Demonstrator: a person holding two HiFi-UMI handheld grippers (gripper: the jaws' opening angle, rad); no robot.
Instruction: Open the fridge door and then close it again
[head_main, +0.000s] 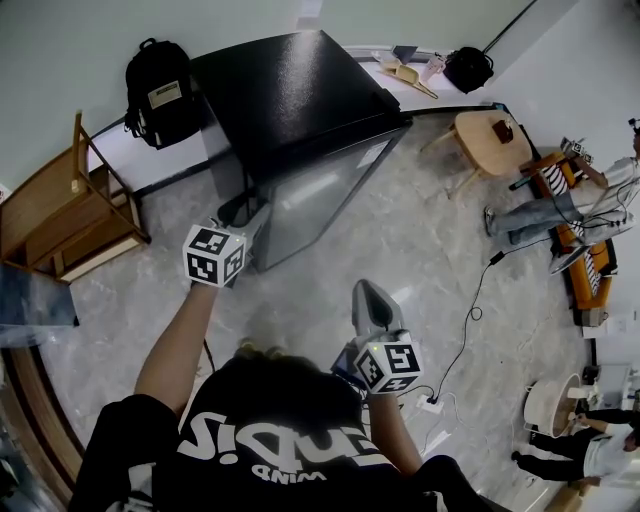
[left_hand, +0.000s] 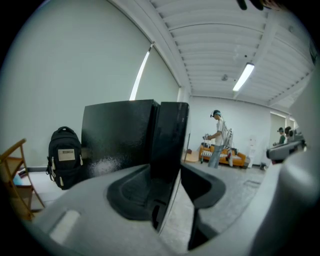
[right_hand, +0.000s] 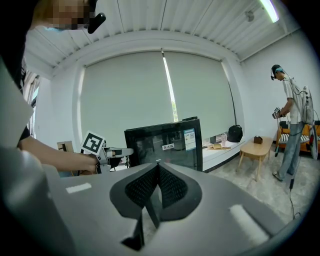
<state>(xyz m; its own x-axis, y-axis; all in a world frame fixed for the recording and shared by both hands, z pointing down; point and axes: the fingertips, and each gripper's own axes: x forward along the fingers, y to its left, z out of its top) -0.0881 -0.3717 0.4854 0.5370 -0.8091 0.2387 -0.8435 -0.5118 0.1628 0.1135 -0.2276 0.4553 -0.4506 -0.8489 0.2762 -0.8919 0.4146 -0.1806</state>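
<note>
At the far centre of the head view stands the black fridge (head_main: 290, 90), its glass door (head_main: 320, 195) facing near-right and, as far as I can tell, shut or barely ajar. The left hand-held gripper (head_main: 252, 214) reaches to the door's left edge, probably because that is the free side to pull on. The right hand-held gripper (head_main: 368, 292) hangs back near the person's body, apart from the fridge, apparently idle. A backpack (head_main: 158, 92) leans on the wall left of the fridge.

From the left gripper view comes what the head view cannot settle: the jaws stand wide with the door's edge (left_hand: 170, 135) between them. A strip of floor shows beside the right jaw, so no grip is made yet.

Only the right gripper view shows its own jaws pressed together on nothing. It also shows the door front-on, its stickers, and the left hand-held gripper at its left edge.
</note>
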